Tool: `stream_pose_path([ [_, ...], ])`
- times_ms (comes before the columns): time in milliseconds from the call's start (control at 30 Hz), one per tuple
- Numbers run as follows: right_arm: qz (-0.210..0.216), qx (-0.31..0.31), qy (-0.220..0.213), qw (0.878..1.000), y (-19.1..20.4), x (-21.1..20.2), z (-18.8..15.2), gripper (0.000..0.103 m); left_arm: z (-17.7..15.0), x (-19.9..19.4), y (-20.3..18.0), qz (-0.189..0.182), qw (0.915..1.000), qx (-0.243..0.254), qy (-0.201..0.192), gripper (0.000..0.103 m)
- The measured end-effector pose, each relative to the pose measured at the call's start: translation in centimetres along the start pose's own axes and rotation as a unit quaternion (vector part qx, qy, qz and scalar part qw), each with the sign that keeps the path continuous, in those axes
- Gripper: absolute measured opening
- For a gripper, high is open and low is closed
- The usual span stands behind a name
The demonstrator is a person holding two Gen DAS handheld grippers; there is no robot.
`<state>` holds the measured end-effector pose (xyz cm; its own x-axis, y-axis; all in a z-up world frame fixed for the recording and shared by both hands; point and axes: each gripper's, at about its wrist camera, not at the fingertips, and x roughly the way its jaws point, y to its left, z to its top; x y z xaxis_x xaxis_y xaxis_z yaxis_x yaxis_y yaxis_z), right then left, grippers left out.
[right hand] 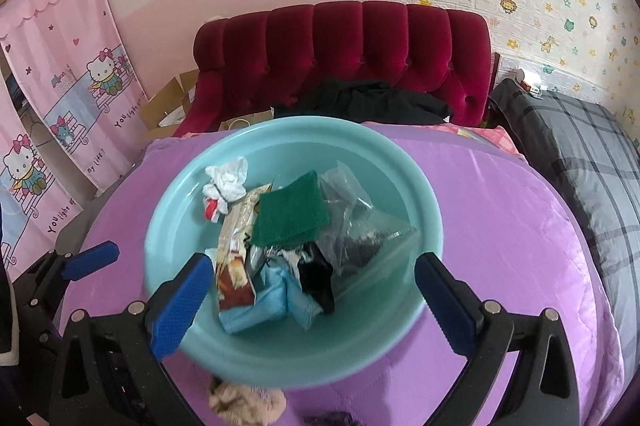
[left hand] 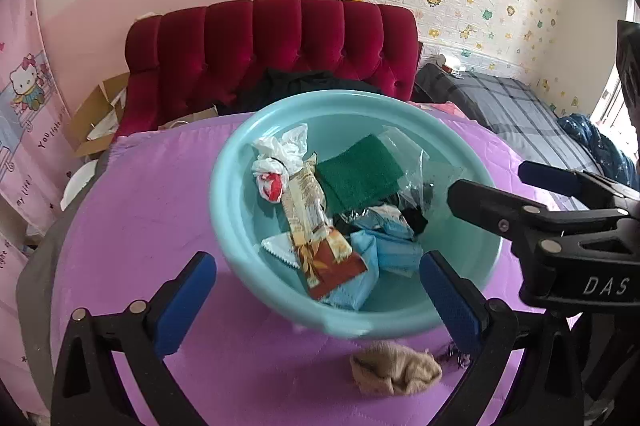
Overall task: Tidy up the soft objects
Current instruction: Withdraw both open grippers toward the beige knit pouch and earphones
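Left tongs: we held the left tongs wide apart and empty over the near rim of the basin.
Right tongs: our right tongs were just as wide, nothing between them.
Basin: it sat mid-bed on the purple cover, holding a green cloth, blue masks, a snack wrapper, a white bag and a clear bag.
Sock: a beige sock lay outside, just beside the basin's near rim, toward the bed's near edge.
Risk: we judged that reaching down for the sock could knock the rim and tip the basin.
Risk: one pinch might lift only a fold, so the sock could slip.
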<state>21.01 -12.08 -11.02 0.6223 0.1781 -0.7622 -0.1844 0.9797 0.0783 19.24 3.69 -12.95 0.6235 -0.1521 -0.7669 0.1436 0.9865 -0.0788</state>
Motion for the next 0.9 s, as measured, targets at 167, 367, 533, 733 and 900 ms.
stream_pose_path([
  [167,-0.005,-0.004,0.004,1.000,-0.2,-1.9,-1.2,0.103,-1.2,-1.7,-0.6,0.000,1.0000,0.000,-0.003,0.103],
  [367,-0.006,-0.006,0.012,1.000,-0.5,-4.1,-2.9,0.103,-3.0,-3.3,-1.2,0.003,1.0000,-0.001,-0.003,0.103],
  [533,-0.006,-0.011,0.019,1.000,-0.7,-5.5,-5.0,0.103,-4.9,-4.5,-2.0,0.007,0.9999,0.012,-0.005,0.103],
  [733,-0.006,-0.008,0.035,0.999,-1.1,-6.1,-7.9,0.103,-7.6,-5.0,-3.0,0.006,0.9997,0.021,0.003,0.103],
  [900,-0.011,-0.016,0.051,0.998,-1.3,-6.1,-10.7,0.103,-9.8,-5.0,-3.7,0.002,0.9995,0.028,0.011,0.103],
])
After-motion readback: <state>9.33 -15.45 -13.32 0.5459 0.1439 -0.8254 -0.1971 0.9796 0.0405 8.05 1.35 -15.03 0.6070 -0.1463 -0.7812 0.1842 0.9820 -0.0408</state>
